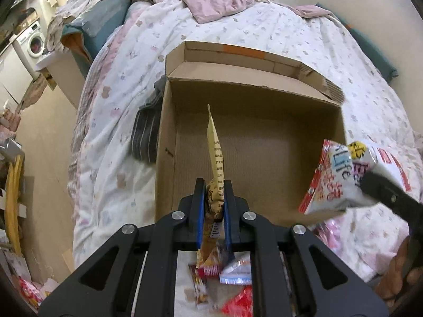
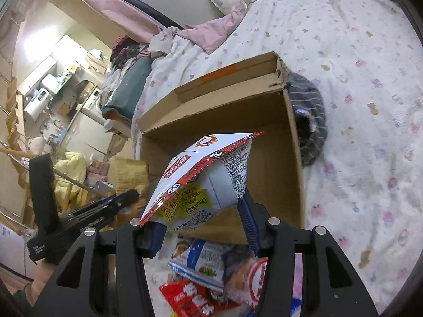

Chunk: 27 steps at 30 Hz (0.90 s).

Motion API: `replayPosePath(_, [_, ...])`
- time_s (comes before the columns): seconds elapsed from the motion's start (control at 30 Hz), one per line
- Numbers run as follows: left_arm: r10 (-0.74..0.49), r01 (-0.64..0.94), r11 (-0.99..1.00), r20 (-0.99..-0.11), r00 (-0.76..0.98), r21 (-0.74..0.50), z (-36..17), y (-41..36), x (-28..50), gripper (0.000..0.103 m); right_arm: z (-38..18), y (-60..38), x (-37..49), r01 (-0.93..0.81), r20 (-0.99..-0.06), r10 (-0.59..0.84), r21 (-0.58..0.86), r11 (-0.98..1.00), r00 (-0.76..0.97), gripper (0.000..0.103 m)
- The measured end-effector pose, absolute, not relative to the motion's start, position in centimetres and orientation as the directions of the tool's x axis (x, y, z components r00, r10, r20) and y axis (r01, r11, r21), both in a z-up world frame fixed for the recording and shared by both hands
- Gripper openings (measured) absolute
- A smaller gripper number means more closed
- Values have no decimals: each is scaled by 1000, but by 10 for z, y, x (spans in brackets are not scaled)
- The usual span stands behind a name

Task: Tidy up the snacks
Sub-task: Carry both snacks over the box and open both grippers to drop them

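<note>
Judging from how both loads hang over the near wall of the empty cardboard box (image 1: 253, 142), either could spill onto the bed: the left gripper (image 1: 214, 198) pinches narrowly a thin yellow packet (image 1: 216, 153), while the right gripper (image 2: 201, 224), seemingly wider, clamps a white-and-red snack bag (image 2: 203, 177).

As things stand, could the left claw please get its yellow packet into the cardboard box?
Probably yes: the left claw grips the yellow packet at the cardboard box's open top, and its floor looks bare.
</note>
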<state>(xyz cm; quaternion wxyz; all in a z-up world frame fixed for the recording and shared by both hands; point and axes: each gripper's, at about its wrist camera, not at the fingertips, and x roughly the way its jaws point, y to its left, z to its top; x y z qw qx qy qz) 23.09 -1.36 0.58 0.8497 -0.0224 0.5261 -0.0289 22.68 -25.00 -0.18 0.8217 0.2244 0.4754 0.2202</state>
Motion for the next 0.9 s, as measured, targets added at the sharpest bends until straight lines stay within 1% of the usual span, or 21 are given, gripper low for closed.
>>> replayPosePath(0.07, [-53, 17, 999, -890, 453, -51, -3, -14, 236, 9, -13, -249, 229, -147, -688, 571, 573, 806, 448, 52])
replayPosePath(0.17, [-31, 2, 999, -874, 484, -34, -8, -16, 241, 10, -31, -248, 238, -123, -726, 550, 554, 823, 413, 52])
replayPosePath(0.3, [-51, 32, 999, -871, 488, -40, -13, -22, 246, 10, -38, -243, 247, -125, -740, 548, 547, 827, 389, 52])
replayPosePath(0.57, [-61, 33, 998, -883, 465, -52, -21, -25, 247, 11, -54, -239, 252, -94, -773, 534, 537, 838, 343, 52])
replayPosePath(0.9, [-83, 54, 996, -873, 480, -65, -17, -30, 242, 11, -60, -245, 250, -46, -794, 510, 526, 849, 332, 54])
